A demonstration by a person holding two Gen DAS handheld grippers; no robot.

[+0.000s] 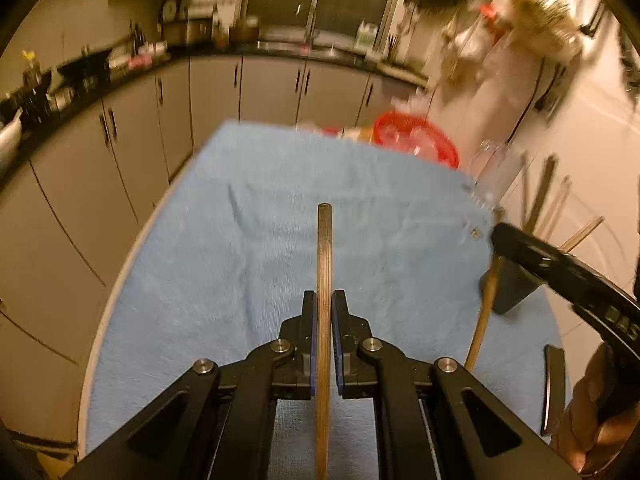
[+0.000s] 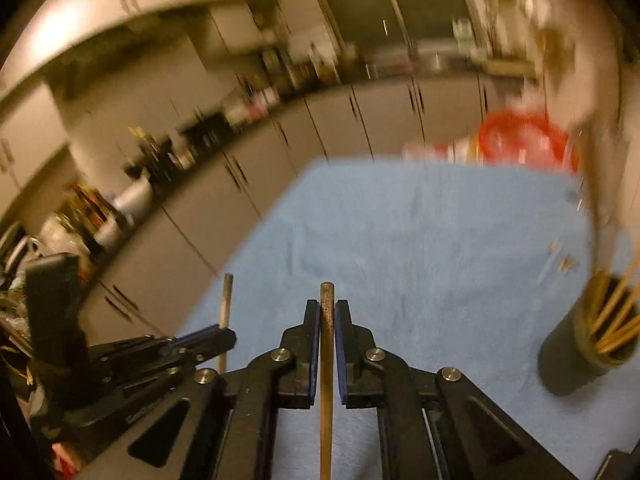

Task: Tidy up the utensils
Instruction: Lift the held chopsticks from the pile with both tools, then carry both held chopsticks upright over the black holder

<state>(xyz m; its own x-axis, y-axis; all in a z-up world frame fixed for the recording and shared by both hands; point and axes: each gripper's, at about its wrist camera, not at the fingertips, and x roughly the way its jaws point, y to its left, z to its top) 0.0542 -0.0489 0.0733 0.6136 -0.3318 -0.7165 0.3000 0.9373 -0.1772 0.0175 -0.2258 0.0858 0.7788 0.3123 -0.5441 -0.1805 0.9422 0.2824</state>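
The left hand-held gripper (image 1: 324, 312) is closed tight on one chopstick (image 1: 324, 264). The stick runs straight up between the two blue pads, and its round end pokes out past the fingertips. Under it lies a blue towel (image 1: 248, 248) spread over the table (image 1: 120, 276).

The right hand-held gripper (image 2: 327, 320) is closed tight on another chopstick (image 2: 326, 360), held the same way, with its dark tip just past the fingertips.

In the right wrist view, the left hand-held gripper shows low on the left side, with its chopstick sticking up from its blue pads. In the left wrist view, the right hand-held gripper (image 1: 498, 236) comes in from the right side, and its chopstick hangs down and to the left from its tip. Part of a person's hand (image 1: 596, 408) shows at the bottom right corner there.

To the right of the right hand-held gripper stands a dark round cup (image 2: 588, 344) on the blue towel. It has more chopsticks (image 2: 616, 320) leaning inside it (they are blurry, so I cannot count them).

Far ahead of both grippers, at the back edge of the table, sits a red basket (image 1: 420, 136). Something clear is inside it, too blurry to name. Past the table are grey kitchen cupboards (image 1: 216, 88) and a dark worktop full of blurry things.
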